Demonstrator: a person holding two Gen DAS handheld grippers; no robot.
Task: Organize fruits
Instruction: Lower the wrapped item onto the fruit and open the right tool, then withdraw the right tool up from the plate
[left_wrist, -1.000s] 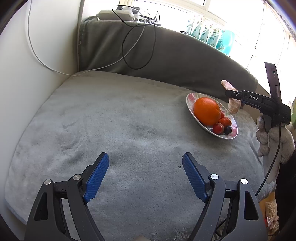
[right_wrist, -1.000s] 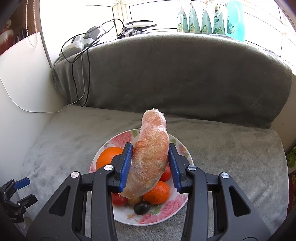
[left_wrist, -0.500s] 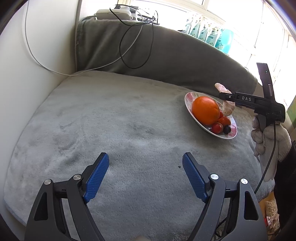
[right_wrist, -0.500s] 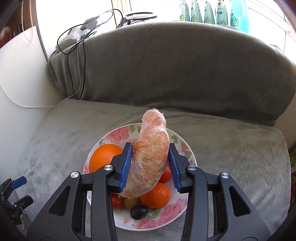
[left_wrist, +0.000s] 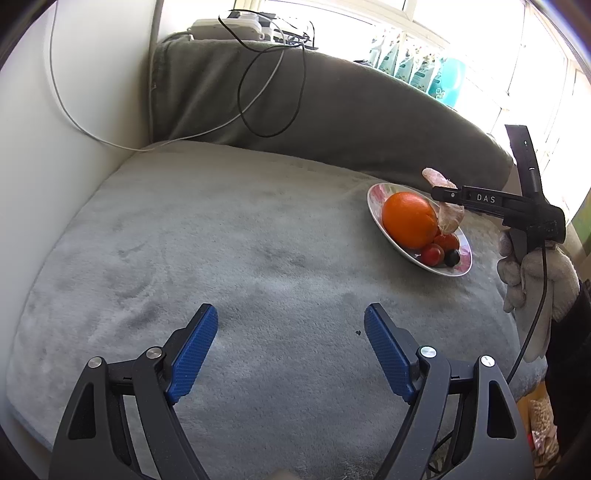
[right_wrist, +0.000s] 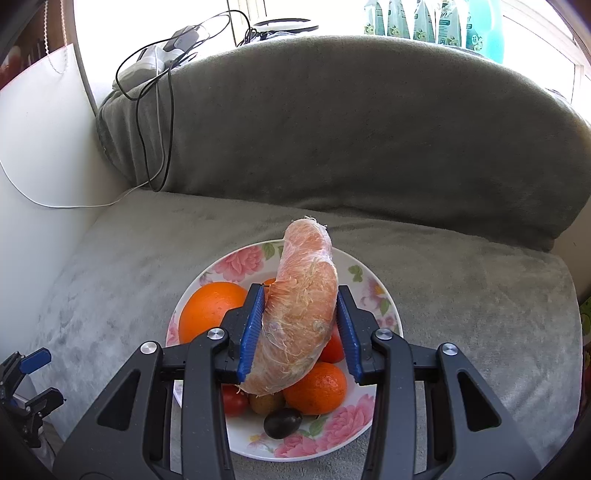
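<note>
The right gripper (right_wrist: 300, 330) is clamped on a peeled pomelo segment (right_wrist: 301, 325), its blue pads (right_wrist: 252, 328) pressed to the segment's two flanks, and it hangs over the floral plate (right_wrist: 242, 258) with the fruit clear of everything under it. Compared with a second ago, the plate sits higher and larger in the right wrist view and the back cushion (right_wrist: 332, 129) fills more of the frame, so this gripper has been carried forward and down toward the plate; in the left wrist view the segment (left_wrist: 448, 219) now overlaps the large orange (left_wrist: 408, 219) where earlier it stood above and behind it. I judge this to be the lowering stage of a placement, not yet a release. The segment is a curved crescent whose long axis runs along the fingers, away from the wrist: its frayed, narrower tip points up toward the cushion, its thicker end droops toward the small fruits below, a mandarin (right_wrist: 316, 387), a cherry tomato (right_wrist: 234, 402) and a dark grape (right_wrist: 282, 422). The open stretch of plate lies on the far right, so the tip would likely come down there. The left gripper (left_wrist: 290, 349) is spread wide with nothing between its fingers, hovering over the grey blanket (left_wrist: 221, 240) well apart from the plate (left_wrist: 376, 218).
</note>
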